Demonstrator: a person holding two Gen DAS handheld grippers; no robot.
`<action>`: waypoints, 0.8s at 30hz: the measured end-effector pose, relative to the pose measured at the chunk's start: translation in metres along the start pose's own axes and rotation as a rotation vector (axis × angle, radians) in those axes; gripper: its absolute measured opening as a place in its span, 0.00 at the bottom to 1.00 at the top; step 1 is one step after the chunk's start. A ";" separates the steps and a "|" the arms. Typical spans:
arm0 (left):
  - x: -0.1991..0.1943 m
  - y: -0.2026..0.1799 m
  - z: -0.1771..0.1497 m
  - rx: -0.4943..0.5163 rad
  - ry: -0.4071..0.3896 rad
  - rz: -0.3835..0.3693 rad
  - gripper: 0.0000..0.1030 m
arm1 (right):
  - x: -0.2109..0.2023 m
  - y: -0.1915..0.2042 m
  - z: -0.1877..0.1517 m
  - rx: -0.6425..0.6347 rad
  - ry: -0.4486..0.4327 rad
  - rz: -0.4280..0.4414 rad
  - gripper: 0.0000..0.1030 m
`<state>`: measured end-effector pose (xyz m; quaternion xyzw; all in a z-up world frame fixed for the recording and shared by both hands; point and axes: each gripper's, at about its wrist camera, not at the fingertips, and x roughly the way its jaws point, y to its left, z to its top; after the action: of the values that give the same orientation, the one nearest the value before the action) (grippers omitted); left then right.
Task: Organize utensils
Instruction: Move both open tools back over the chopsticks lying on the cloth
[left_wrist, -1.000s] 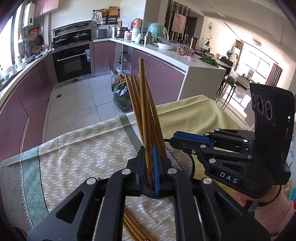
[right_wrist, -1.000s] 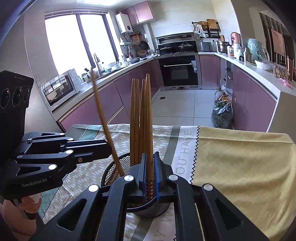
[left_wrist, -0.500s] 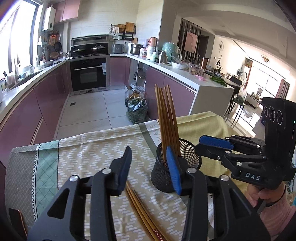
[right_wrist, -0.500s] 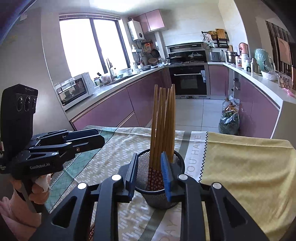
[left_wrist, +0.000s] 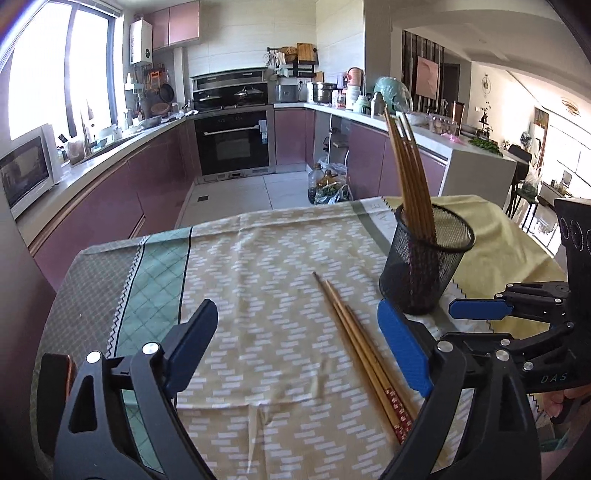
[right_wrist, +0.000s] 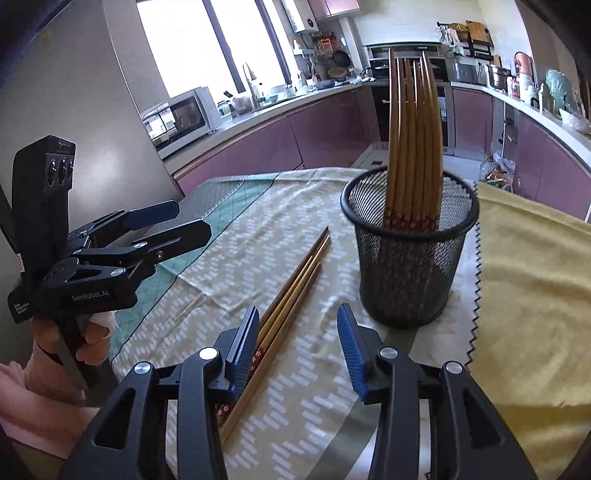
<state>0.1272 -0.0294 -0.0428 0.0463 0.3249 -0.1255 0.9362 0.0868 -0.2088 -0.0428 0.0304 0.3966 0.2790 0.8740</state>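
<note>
A black mesh cup (left_wrist: 428, 258) stands on the patterned tablecloth and holds several wooden chopsticks (left_wrist: 410, 173) upright. It also shows in the right wrist view (right_wrist: 410, 251) with its chopsticks (right_wrist: 413, 140). Loose chopsticks (left_wrist: 362, 350) lie flat on the cloth left of the cup, also in the right wrist view (right_wrist: 288, 295). My left gripper (left_wrist: 295, 350) is open and empty, above the cloth near the loose chopsticks. My right gripper (right_wrist: 299, 350) is open and empty, just before the cup, its left finger over the loose chopsticks' ends.
The table carries a patterned cloth (left_wrist: 258, 266) and a plain yellow cloth (right_wrist: 528, 295) to the right. A dark flat object (left_wrist: 55, 373) lies at the near left edge. Purple kitchen cabinets (left_wrist: 110, 206) stand beyond the table.
Both grippers let go of chopsticks into the cup, opened wide and pulled back and down from it. The loose chopsticks on the cloth have come into full view.
</note>
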 end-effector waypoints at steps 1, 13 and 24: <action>0.002 0.002 -0.006 -0.003 0.016 -0.004 0.85 | 0.004 0.003 -0.004 0.002 0.014 0.000 0.41; 0.025 -0.003 -0.038 -0.019 0.129 -0.014 0.79 | 0.028 0.022 -0.026 -0.002 0.087 -0.025 0.41; 0.038 -0.005 -0.046 -0.011 0.179 -0.029 0.76 | 0.037 0.029 -0.029 -0.036 0.112 -0.065 0.40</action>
<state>0.1271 -0.0340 -0.1028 0.0475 0.4087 -0.1325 0.9017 0.0725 -0.1707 -0.0799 -0.0140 0.4408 0.2586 0.8594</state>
